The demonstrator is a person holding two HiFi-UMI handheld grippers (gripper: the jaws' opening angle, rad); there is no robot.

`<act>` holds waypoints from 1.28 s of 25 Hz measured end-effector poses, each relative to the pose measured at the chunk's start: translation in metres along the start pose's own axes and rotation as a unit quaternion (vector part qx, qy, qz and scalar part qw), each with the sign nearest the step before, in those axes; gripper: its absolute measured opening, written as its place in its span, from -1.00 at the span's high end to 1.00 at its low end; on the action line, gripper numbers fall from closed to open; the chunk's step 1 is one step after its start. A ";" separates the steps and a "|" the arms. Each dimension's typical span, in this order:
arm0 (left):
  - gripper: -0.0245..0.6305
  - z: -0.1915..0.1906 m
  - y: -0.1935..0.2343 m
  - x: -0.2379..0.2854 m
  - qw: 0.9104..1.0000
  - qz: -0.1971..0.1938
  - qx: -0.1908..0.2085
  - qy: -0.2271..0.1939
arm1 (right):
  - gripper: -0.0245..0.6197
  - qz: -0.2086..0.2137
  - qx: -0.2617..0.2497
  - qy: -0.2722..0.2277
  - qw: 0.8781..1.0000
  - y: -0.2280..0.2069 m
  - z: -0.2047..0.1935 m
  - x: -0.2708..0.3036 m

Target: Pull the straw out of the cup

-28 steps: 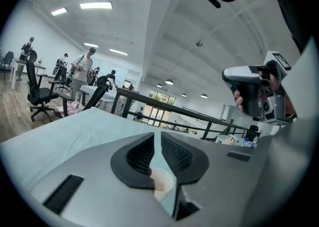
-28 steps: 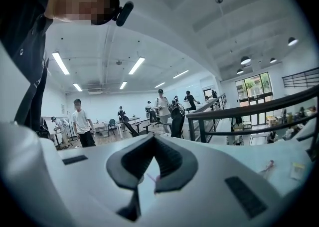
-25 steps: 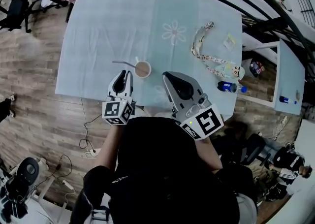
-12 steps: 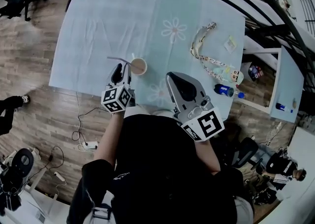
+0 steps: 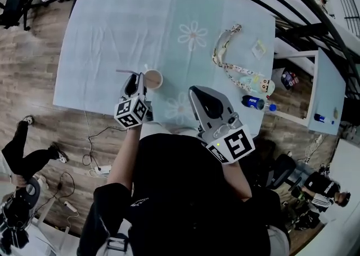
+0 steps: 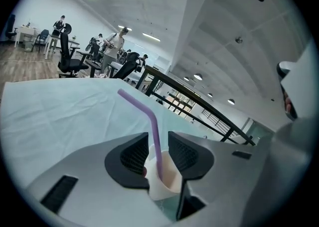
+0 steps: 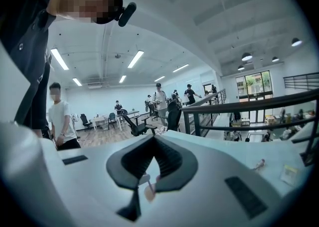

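The purple straw (image 6: 153,126) stands in the cup (image 5: 153,79) on the surface (image 5: 112,35). The left tongs (image 6: 158,146), just beside the cup, are open astride the straw. The right tongs (image 7: 152,138), right of the cup, are closed and empty.

A: Surface?
B: Table (image 5: 107,35), pale blue cloth (image 5: 140,18), flower prints (image 5: 192,34).
A: On it?
B: Cup (image 5: 152,79) by the near edge. Lanyard (image 5: 224,53) toward the right edge, small packet (image 5: 259,49) beside it, bottle (image 5: 253,102) at the near right corner.
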State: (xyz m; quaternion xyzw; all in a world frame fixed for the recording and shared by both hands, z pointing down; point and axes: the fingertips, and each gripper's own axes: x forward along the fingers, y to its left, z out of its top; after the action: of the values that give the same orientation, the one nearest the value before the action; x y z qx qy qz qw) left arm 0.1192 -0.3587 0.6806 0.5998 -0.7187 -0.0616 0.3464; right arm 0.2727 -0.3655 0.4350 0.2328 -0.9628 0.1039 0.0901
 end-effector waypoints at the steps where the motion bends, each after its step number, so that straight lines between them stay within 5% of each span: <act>1: 0.54 -0.001 -0.001 0.001 1.000 -0.001 0.000 0.001 | 0.90 -0.002 0.000 0.001 1.000 -0.001 -0.001 -0.001; 7: 0.79 0.002 0.001 0.004 1.000 0.009 0.007 -0.004 | 0.90 -0.011 0.002 0.003 1.000 -0.001 -0.006 -0.003; 14: 0.83 0.015 -0.009 -0.001 1.000 -0.011 0.011 -0.016 | 0.90 -0.024 0.004 -0.003 1.000 0.007 -0.004 -0.007; 32: 0.83 0.076 -0.039 -0.042 0.989 -0.129 0.062 -0.032 | 0.90 -0.076 0.015 -0.038 0.996 0.058 0.005 -0.001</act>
State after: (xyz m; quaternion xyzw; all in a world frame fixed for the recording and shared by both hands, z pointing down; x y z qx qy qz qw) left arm 0.1094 -0.3567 0.5861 0.7052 -0.6487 -0.0800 0.2748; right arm 0.2453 -0.3160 0.4206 0.3099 -0.9435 0.1021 0.0577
